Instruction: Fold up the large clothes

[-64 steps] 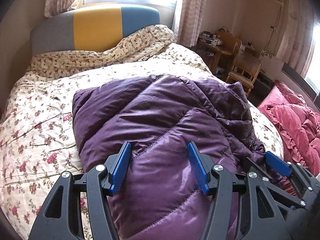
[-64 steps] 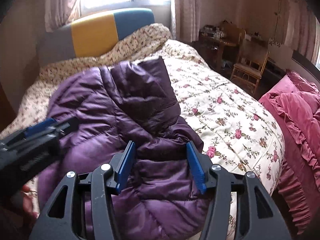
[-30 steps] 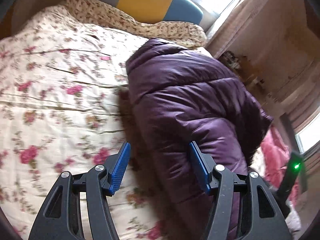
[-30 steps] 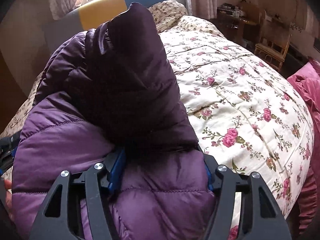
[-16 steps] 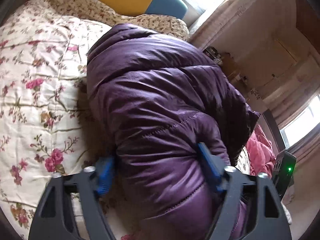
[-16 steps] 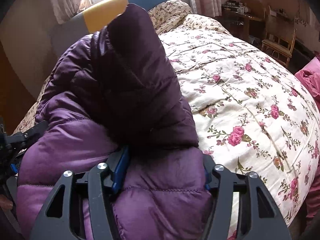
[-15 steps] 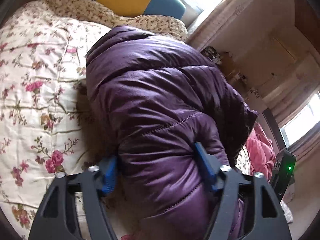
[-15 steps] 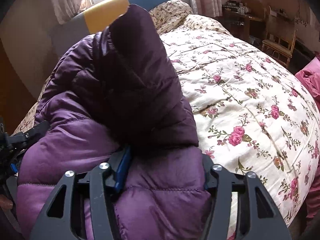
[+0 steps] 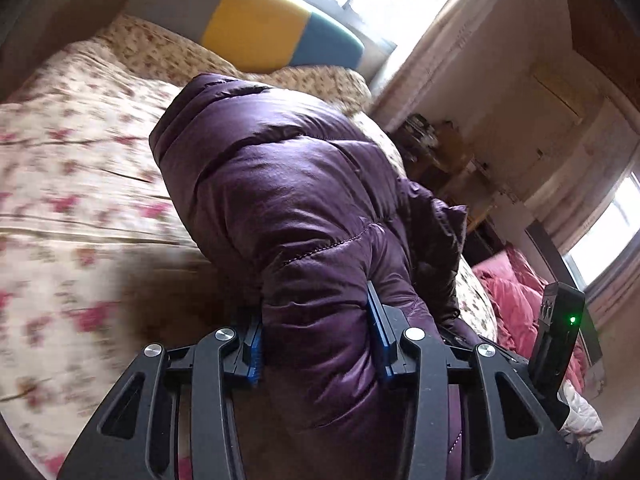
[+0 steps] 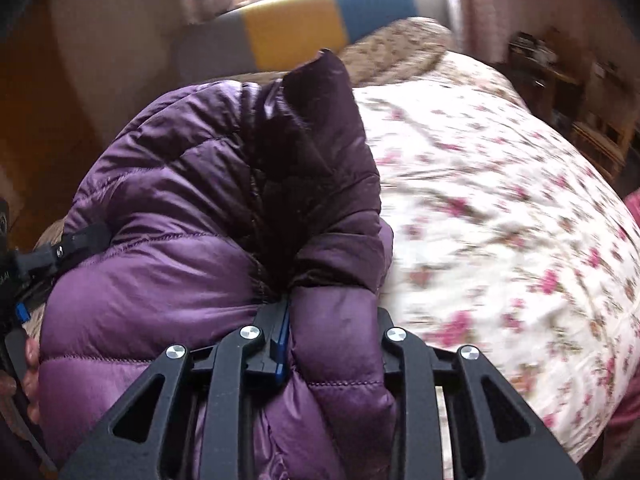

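Left gripper [image 9: 318,336]: jaws have just been closing; blue pads now pinch a thick fold of the jacket [image 9: 296,200].
Jacket: purple, puffy, bunched up over the near part of the bed [image 9: 72,184], held at two spots.
Right gripper [image 10: 332,336]: jaws have just been closing, narrowed on a fold at the jacket's right edge [image 10: 336,344].
Bed: floral quilt, blurred; striped headboard [image 10: 296,28] behind.
Far right: pink bedding [image 9: 516,300].

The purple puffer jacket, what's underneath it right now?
Under the purple puffer jacket lies the floral quilt of the bed, visible around it. Whatever sits directly beneath the bundle is covered by the jacket itself.
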